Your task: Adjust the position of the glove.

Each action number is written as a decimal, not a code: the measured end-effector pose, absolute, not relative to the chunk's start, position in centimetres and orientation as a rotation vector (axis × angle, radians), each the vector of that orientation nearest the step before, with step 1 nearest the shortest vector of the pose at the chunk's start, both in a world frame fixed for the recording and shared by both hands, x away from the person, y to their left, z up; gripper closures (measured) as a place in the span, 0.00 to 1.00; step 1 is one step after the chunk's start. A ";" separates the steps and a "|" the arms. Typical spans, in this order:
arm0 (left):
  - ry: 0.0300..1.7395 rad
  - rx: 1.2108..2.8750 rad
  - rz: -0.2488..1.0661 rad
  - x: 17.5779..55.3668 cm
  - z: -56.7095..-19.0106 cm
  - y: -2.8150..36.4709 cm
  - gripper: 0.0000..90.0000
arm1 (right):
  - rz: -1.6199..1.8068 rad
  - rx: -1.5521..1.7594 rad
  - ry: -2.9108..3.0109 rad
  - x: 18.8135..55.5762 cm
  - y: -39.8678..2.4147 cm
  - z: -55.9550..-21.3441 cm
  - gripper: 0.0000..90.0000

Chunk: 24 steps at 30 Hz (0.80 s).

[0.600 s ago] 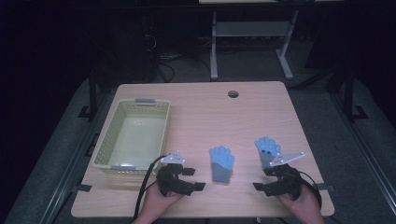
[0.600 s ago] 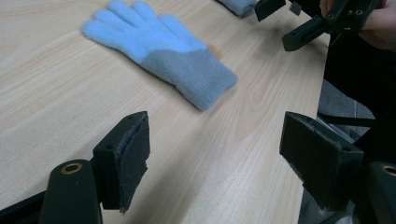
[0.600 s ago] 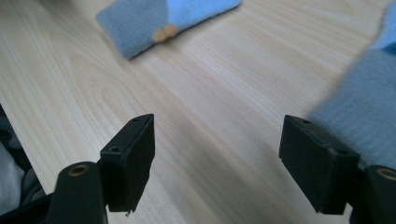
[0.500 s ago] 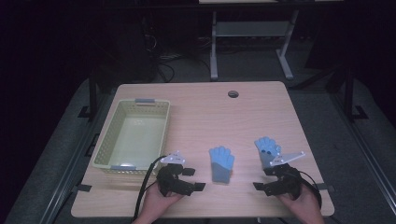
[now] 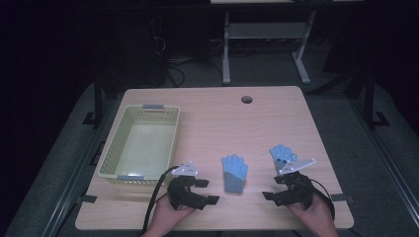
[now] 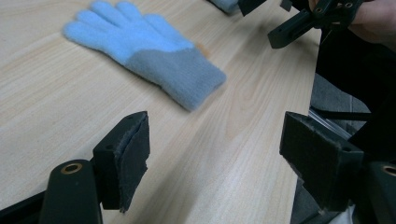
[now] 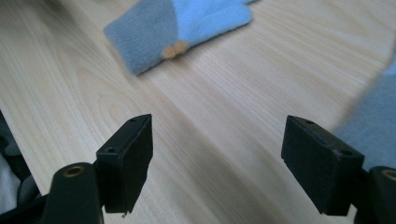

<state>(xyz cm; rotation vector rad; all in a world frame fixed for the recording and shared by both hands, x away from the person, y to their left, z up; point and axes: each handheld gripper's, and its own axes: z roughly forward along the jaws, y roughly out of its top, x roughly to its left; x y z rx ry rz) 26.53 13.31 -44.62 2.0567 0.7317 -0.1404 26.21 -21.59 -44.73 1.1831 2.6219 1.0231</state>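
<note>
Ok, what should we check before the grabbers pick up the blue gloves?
1. Left gripper open with nothing between the jaws: ok.
2. Right gripper open with nothing between the jaws: ok.
3. Middle glove lying flat on the table, nothing on top of it: ok.
4. Right glove free to grab: not ok, the right gripper's grey plate covers part of it in the high view.
5. Basket has room inside: ok, nothing lies in it.
6. Grippers apart from the gloves: ok for the left one; cannot tell for the right one.
</note>
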 end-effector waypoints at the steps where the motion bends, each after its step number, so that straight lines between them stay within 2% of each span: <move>1: 0.732 2.057 -0.140 26.5 -44.6 13.3 0.27 | 1.023 1.183 2.622 26.2 -21.6 -44.7 0.28; 11: 0.736 2.026 -0.143 26.8 -44.4 13.9 0.27 | 1.012 1.204 2.652 27.3 -21.4 -44.2 0.24; 24: 0.740 2.010 -0.151 26.8 -44.3 14.0 0.26 | 0.981 1.233 2.653 29.5 -22.2 -42.0 0.27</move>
